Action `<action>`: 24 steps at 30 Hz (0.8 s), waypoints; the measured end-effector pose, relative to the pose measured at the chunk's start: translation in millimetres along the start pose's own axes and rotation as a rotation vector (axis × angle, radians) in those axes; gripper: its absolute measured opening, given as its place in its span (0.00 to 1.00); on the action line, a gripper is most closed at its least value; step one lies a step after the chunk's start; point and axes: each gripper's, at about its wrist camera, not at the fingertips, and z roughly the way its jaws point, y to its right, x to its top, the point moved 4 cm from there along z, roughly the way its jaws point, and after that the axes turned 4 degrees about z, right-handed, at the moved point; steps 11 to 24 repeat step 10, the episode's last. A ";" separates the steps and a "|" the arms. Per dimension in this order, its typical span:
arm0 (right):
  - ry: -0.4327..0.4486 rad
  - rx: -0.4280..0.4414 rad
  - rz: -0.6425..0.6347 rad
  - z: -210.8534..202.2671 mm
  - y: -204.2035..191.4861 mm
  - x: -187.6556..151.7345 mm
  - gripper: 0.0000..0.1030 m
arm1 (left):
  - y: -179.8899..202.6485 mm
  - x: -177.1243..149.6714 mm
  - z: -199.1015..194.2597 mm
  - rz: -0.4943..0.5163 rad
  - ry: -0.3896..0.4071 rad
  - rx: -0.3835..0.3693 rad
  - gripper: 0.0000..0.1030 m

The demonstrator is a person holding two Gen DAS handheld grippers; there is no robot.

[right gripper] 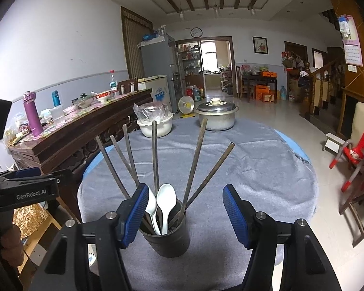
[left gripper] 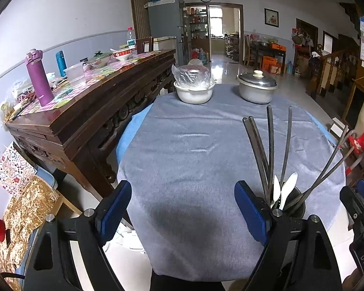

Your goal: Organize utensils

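A black cup [right gripper: 168,238] stands on the grey cloth near the table's front edge. It holds several dark chopsticks [right gripper: 154,155] fanned out and two white spoons [right gripper: 166,200]. My right gripper [right gripper: 183,214] is open and empty, its jaws on either side of the cup's top. My left gripper [left gripper: 183,209] is open and empty over bare cloth, left of the cup [left gripper: 294,205], whose chopsticks [left gripper: 270,145] and spoons [left gripper: 287,188] show behind its right finger.
A white bowl with plastic wrap [left gripper: 194,84] and a lidded metal pot [left gripper: 256,87] stand at the table's far edge. A dark wooden sideboard [left gripper: 92,106] with bottles and dishes runs along the left. A red chair [right gripper: 354,152] stands at the right.
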 end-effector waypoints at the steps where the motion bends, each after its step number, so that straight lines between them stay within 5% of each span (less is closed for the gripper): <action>1: -0.001 -0.003 0.002 0.5 0.3 -0.1 0.65 | 0.4 0.7 0.7 0.000 -0.001 0.000 0.84; 7: -0.008 -0.027 0.058 3.9 20.3 -1.1 0.67 | 2.9 4.8 13.0 0.012 0.014 -0.032 0.84; 10: -0.032 -0.112 0.103 19.1 54.5 -3.0 0.72 | -9.2 13.9 48.9 -0.028 0.007 -0.040 0.84; 24: -0.032 -0.112 0.103 19.1 54.5 -3.0 0.72 | -9.2 13.9 48.9 -0.028 0.007 -0.040 0.84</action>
